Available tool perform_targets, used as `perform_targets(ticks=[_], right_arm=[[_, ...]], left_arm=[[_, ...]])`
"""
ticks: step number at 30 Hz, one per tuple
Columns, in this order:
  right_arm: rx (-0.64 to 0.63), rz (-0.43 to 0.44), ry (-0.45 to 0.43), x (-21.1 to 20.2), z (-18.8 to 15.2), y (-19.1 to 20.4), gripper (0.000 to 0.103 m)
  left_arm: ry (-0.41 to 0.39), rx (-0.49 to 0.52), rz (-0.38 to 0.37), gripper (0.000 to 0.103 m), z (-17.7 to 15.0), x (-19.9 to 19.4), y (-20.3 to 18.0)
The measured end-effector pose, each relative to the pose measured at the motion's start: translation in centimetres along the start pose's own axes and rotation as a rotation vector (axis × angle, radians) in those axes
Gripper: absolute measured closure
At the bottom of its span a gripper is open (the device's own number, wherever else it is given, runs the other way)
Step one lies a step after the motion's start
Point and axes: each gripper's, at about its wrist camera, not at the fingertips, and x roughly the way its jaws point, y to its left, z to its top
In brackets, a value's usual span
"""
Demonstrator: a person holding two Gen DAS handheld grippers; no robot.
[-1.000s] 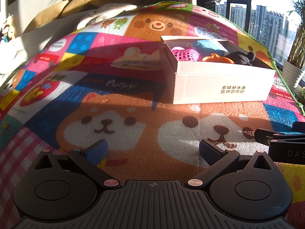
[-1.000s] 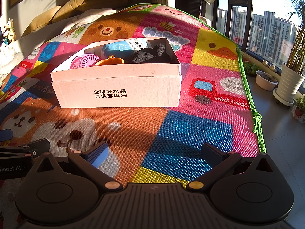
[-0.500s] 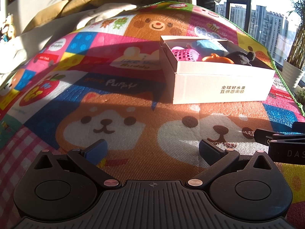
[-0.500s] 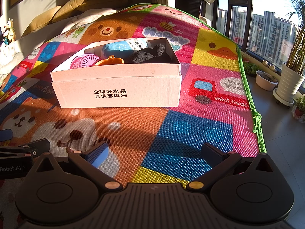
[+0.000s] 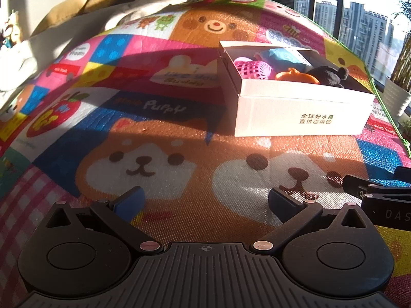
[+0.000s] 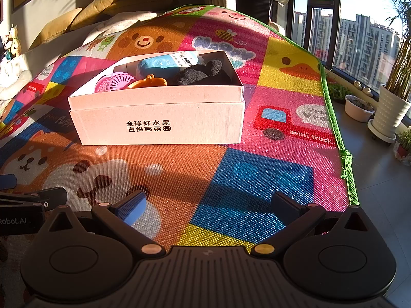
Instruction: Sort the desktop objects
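Nothing has moved since the earlier frames: both claws sit where they were, low over the play mat.

Left claw (image 5: pixel 205 201) is spread wide with nothing between its fingers, one blue pad (image 5: pixel 129 202) on the inner face. Just below it lies the mat (image 5: pixel 179 205), with a cartoon dog face printed under the fingers. To its right, close beside it, the black tip of the right claw pokes into view.

Right claw (image 6: pixel 208 206) is also spread wide and holds nothing. Beneath it the mat shows a blue square and an orange patch.

Ahead of both claws, well apart from them, stands a white cardboard box (image 6: pixel 159 125) with its top open. Inside it lie a pink mesh ball (image 6: pixel 114 83), an orange plastic piece (image 6: pixel 149 82), a dark plush toy (image 6: pixel 203 73) and a blue packet (image 6: pixel 167 63) at the back.

Beyond the mat's far edge are cushions (image 6: pixel 100 7), and to the right of the right claw stand potted plants (image 6: pixel 390 110) by a window.
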Motion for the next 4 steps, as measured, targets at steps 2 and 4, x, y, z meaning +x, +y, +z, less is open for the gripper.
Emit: perform_targets(ticks=[2, 4], right_arm=[[0.001, 0.001, 0.000, -0.02, -0.03, -0.02, 0.000], [0.000, 0.000, 0.000, 0.00, 0.01, 0.02, 0.000]], left_arm=[[0.000, -0.003, -0.007, 0.000, 0.03, -0.03, 0.21], [0.002, -0.002, -0.012, 0.000, 0.05, -0.05, 0.31]])
